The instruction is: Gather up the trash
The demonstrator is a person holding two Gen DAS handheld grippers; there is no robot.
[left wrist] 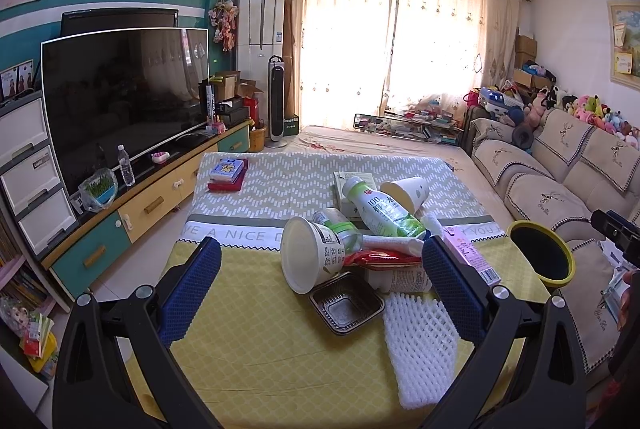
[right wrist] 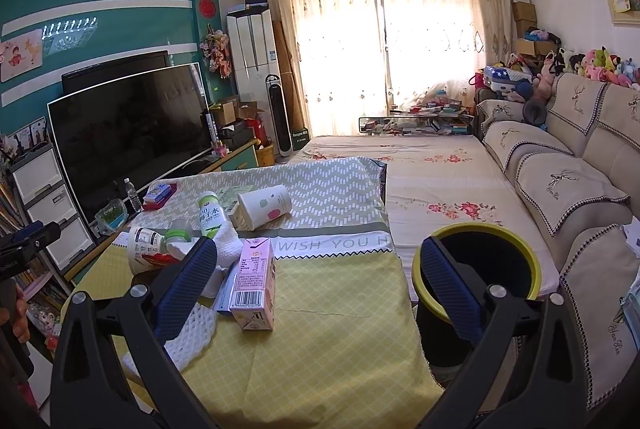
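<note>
Left gripper point(left wrist: 320, 281) hanging open, empty, facing heaped trash on worktop point(left wrist: 248, 341); right gripper point(right wrist: 320, 289) gaping, empty, lining up between pink carton point(right wrist: 256, 289) and bin point(right wrist: 480, 269), likely readying transfer.

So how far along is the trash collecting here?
Nothing looks done: the bin shows no trash inside. Both grippers, left and right, are open and empty. Left to do: the whole pile on the table, including the cup, bottle, carton and tray.

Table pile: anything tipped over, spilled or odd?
Yes. The paper cup, the yogurt tub and the green-label bottle all lie on their sides. No liquid shows on the tablecloth. Both grippers are open, holding nothing.
</note>
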